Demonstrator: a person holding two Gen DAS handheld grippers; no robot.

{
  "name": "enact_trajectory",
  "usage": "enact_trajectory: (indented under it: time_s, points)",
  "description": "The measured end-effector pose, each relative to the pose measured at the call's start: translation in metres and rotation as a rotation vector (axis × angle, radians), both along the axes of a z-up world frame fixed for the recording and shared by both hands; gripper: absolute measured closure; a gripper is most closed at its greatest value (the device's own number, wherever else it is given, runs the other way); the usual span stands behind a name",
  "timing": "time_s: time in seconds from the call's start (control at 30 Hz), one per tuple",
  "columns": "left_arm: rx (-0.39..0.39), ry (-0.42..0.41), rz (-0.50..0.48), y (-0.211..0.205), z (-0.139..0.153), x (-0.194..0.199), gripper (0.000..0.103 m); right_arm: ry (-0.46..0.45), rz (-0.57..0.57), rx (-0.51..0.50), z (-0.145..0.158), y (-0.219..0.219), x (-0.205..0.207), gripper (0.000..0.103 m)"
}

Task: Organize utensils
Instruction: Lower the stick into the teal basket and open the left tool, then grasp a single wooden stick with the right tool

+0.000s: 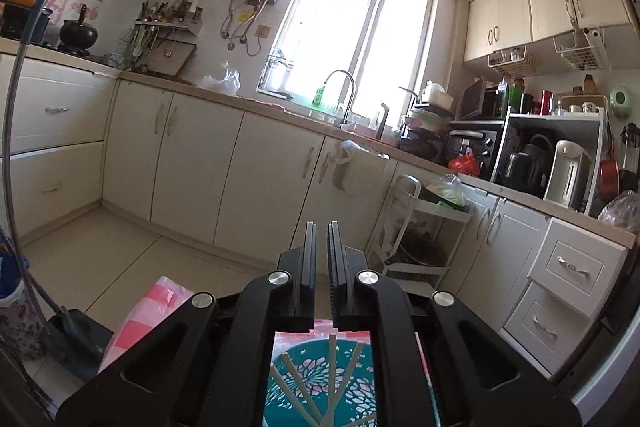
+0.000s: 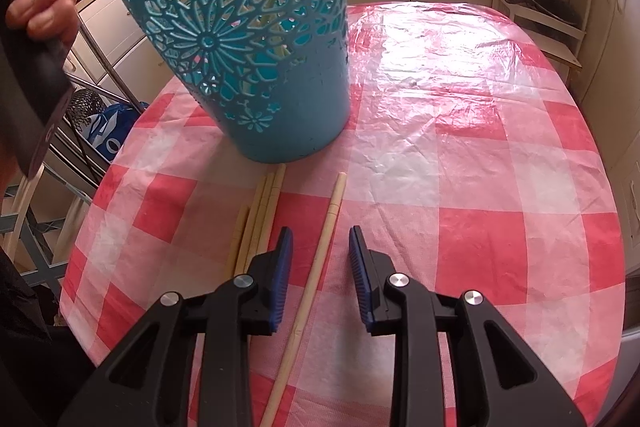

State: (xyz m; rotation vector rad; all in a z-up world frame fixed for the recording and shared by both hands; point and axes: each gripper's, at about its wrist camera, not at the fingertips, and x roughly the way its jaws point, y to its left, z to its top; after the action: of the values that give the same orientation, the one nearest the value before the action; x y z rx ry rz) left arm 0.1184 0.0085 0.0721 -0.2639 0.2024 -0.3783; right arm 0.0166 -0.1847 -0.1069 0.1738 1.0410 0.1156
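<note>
Straddling one chopstick [image 2: 316, 267], right gripper [image 2: 320, 247]

Both grippers [image 1: 322, 239] [image 2: 320, 247] have black plastic arms with silver screws, the right's pads [image 2: 357, 259] ribbed blue

The right gripper [image 2: 321, 241] stood open astride a single chopstick [image 2: 316, 267] (others [image 2: 256, 223] lay left) near the teal basket [image 2: 248, 39].

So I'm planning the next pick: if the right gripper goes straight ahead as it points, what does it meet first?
Probably the lone chopstick lying between the open right gripper fingers on the table; farther along sits the teal basket.
</note>
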Motion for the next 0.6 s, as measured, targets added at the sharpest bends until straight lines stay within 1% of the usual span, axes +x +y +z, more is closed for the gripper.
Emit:
enact_trajectory:
  time_s: [0.1, 0.13, 0.2, 0.27, 0.33, 0.43, 0.5, 0.6]
  points:
    - [0.022, 0.047, -0.008, 0.0, -0.006, -0.002, 0.098, 0.002, -0.001, -0.007, 0.0, 0.001, 0.0, 0.072]
    - [0.028, 0.063, -0.011, 0.002, -0.008, -0.002, 0.096, 0.002, -0.001, -0.009, 0.001, 0.0, 0.0, 0.072]
    - [0.038, 0.09, -0.001, 0.008, -0.012, -0.008, 0.084, 0.003, -0.005, -0.014, 0.001, 0.0, 0.0, 0.072]
    - [0.03, 0.121, 0.024, 0.02, -0.016, -0.017, 0.059, 0.003, -0.011, -0.016, 0.001, -0.001, 0.0, 0.072]
    - [0.019, 0.151, 0.038, 0.03, -0.019, -0.028, 0.055, 0.002, -0.014, -0.02, 0.001, -0.002, 0.0, 0.072]
    - [0.038, 0.193, 0.056, 0.041, -0.028, -0.043, 0.045, -0.004, -0.012, -0.04, 0.0, 0.0, 0.0, 0.072]
    - [0.05, 0.225, 0.069, 0.047, -0.035, -0.049, 0.042, -0.011, -0.006, -0.073, 0.0, 0.005, 0.0, 0.072]
    - [0.062, 0.274, 0.072, 0.051, -0.042, -0.047, 0.038, -0.024, 0.013, -0.145, -0.001, 0.016, -0.001, 0.072]
